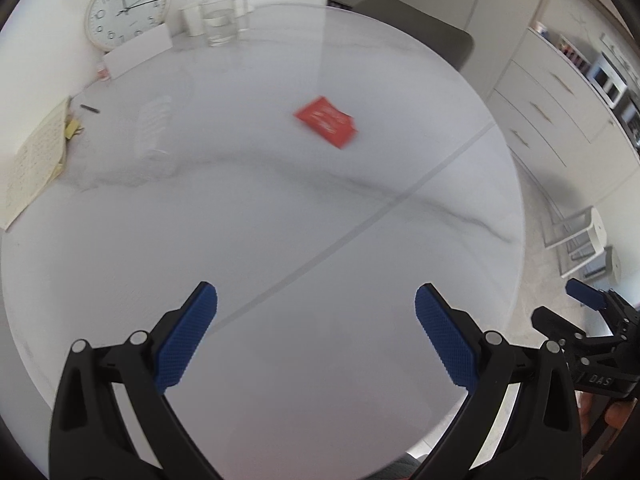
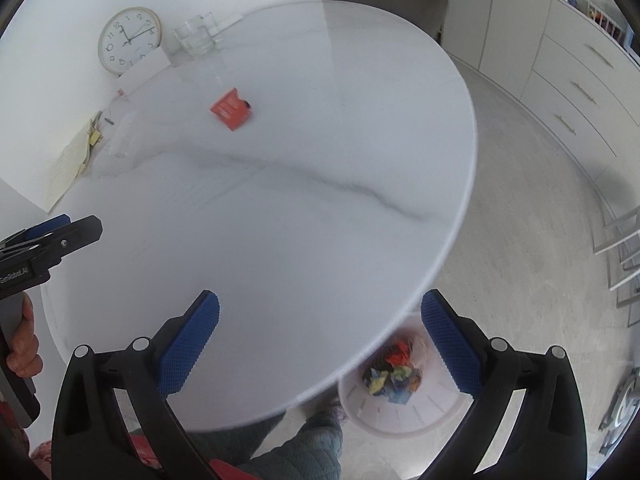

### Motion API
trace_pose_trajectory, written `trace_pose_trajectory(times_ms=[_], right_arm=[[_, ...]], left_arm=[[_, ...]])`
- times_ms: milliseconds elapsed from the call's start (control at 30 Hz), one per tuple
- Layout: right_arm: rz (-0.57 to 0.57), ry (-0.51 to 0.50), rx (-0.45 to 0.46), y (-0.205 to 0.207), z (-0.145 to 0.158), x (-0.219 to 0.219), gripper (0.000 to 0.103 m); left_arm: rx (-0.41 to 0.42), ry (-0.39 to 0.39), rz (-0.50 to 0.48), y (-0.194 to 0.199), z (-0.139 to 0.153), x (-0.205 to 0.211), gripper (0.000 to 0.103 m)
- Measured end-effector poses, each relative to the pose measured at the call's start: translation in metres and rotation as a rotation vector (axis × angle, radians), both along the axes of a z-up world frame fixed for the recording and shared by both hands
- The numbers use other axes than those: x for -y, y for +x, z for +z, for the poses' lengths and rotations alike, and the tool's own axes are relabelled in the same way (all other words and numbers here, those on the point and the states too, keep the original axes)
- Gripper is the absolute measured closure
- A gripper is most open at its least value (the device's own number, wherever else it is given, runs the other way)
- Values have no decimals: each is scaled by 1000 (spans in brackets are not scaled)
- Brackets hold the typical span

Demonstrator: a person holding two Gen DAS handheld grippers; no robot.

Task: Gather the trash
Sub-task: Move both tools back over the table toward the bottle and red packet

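Observation:
A red wrapper (image 1: 326, 121) lies flat on the round white marble table (image 1: 256, 240), far from both grippers; it also shows in the right wrist view (image 2: 231, 109). A clear plastic wrapper (image 1: 154, 128) lies left of it. My left gripper (image 1: 316, 308) is open and empty above the table's near part. My right gripper (image 2: 320, 316) is open and empty over the table's near right edge. A white bin (image 2: 404, 404) holding colourful crumpled trash (image 2: 394, 372) stands on the floor below that edge.
At the table's far left stand a wall clock (image 1: 127, 10), a glass (image 1: 218, 20), white cups, a white card (image 1: 138, 50), a notepad (image 1: 34, 160) and a pen (image 1: 90, 108). A grey chair (image 1: 420, 28) stands behind. Drawers (image 1: 560, 104) line the right wall.

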State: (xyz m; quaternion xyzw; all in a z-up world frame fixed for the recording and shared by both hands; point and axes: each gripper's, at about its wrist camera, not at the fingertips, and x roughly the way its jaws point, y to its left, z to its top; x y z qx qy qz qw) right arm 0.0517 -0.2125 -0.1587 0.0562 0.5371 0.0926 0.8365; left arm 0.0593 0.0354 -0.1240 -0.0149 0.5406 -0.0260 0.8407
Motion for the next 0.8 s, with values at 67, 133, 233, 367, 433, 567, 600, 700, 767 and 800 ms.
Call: trace_pose_trajectory(times_ms=[67,133,233,367,433,567,600,700,767,800], right_arm=[[1,3,4,15,3,-19,3],[6,4,7,30,4,-38,3],[17,-11,15,53,7,-68,3],[31,-19,27,79,9,-100,3],[39,-20,22,94,6,-115,3],[67,-36,2,119,1,-138,3],[77,-44,-2,126,0,-143,3],[109,-51,-7,144,-5,-154,3],[127,-55,-16,158,-10,-159,3],[133,-58,-21,164,-13,-160,3]], left_arm=[[5,15,19,15,0,-24,8],[10,25,31,30,-1,-44,8],[11,33,38,54,-3,-75,8],[-9,35,53,87,-12,-110,8],[-18,27,61,99,-18,-123,8],[-45,9,89,128,-34,-140,8],[-49,8,94,132,-37,-142,8],[-60,7,118,153,-48,-149,8],[-73,7,141,170,-57,-154,8],[-78,4,149,176,-61,-155,8]])
